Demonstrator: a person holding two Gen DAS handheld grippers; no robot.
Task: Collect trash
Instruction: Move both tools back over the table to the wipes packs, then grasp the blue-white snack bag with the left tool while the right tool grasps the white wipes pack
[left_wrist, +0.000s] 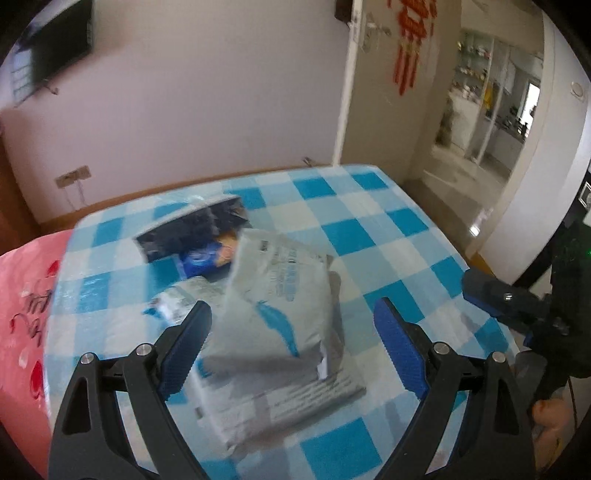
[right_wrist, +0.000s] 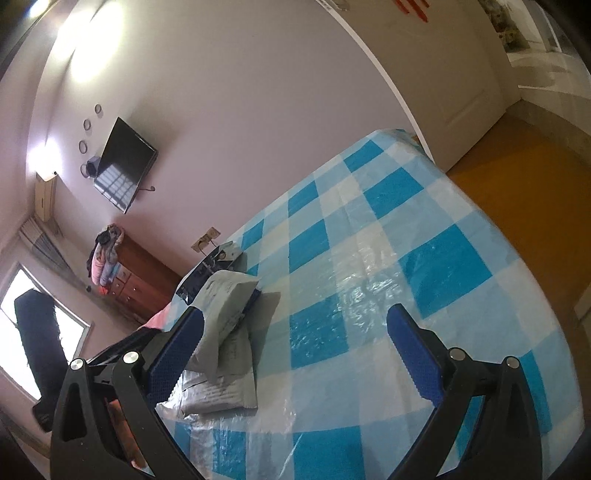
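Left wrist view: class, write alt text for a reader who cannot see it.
A pile of crumpled grey plastic mailer bags lies on a blue-and-white checked bed cover, between the wide-open blue-padded fingers of the left gripper, which touch nothing. A dark open bag lies behind the pile, and the right gripper shows at the right edge.

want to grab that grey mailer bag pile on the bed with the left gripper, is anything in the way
Nothing visible blocks it. The left gripper is open, and the top grey mailer bag lies directly ahead between its fingers on the checked bed cover. The right gripper sits off to the side, clear of the path.
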